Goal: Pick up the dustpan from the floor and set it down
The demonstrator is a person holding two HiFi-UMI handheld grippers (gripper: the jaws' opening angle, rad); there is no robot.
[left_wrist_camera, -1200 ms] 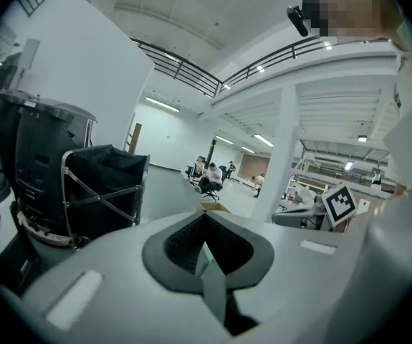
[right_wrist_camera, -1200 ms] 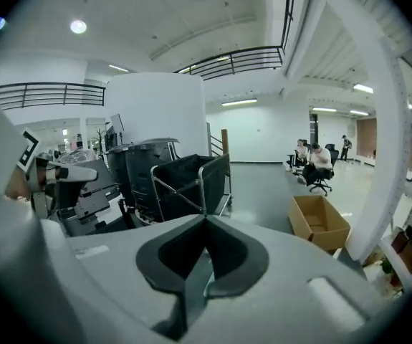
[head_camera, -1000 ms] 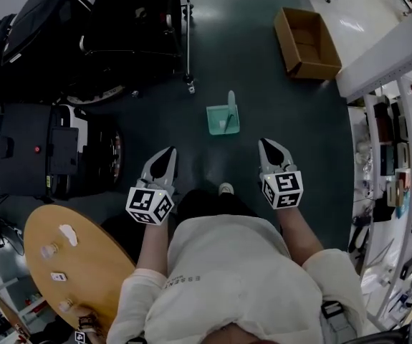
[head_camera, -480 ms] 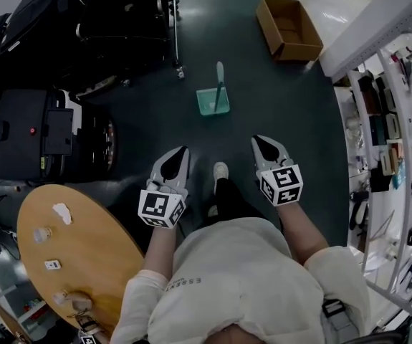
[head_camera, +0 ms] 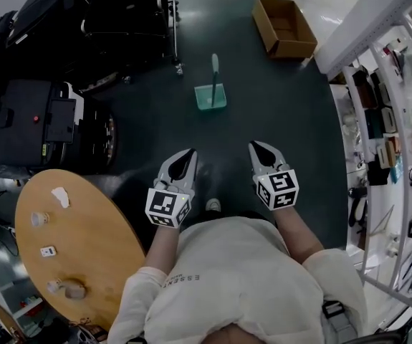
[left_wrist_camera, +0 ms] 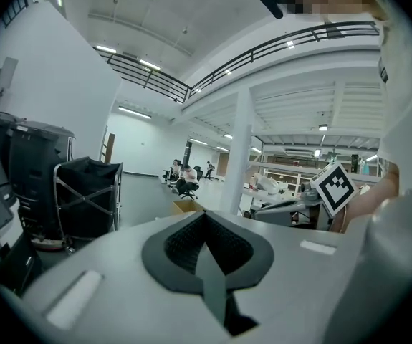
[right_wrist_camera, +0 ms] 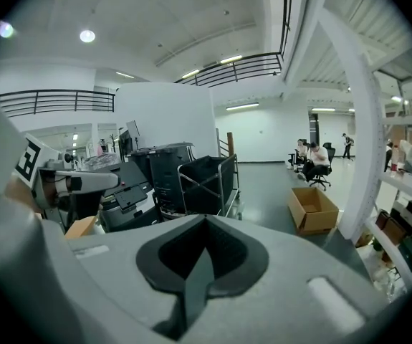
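A teal dustpan (head_camera: 211,96) lies on the dark floor ahead of me in the head view, its pale handle (head_camera: 214,67) pointing away. My left gripper (head_camera: 187,153) and right gripper (head_camera: 254,147) are held side by side in front of my body, well short of the dustpan and clear of the floor. Both are shut with nothing between their jaws. In the left gripper view my left gripper (left_wrist_camera: 206,216) points nearly level across the hall. My right gripper (right_wrist_camera: 204,223) does the same in the right gripper view. The dustpan shows in neither gripper view.
An open cardboard box (head_camera: 284,27) sits on the floor beyond the dustpan at the right. Black carts and machines (head_camera: 84,41) crowd the left. A round wooden table (head_camera: 69,242) stands at my left. Shelving (head_camera: 388,127) lines the right side.
I have walked on with both grippers carried along, still shut. The table has slid back at my left, and the dustpan and box have shifted up and left in the head view.
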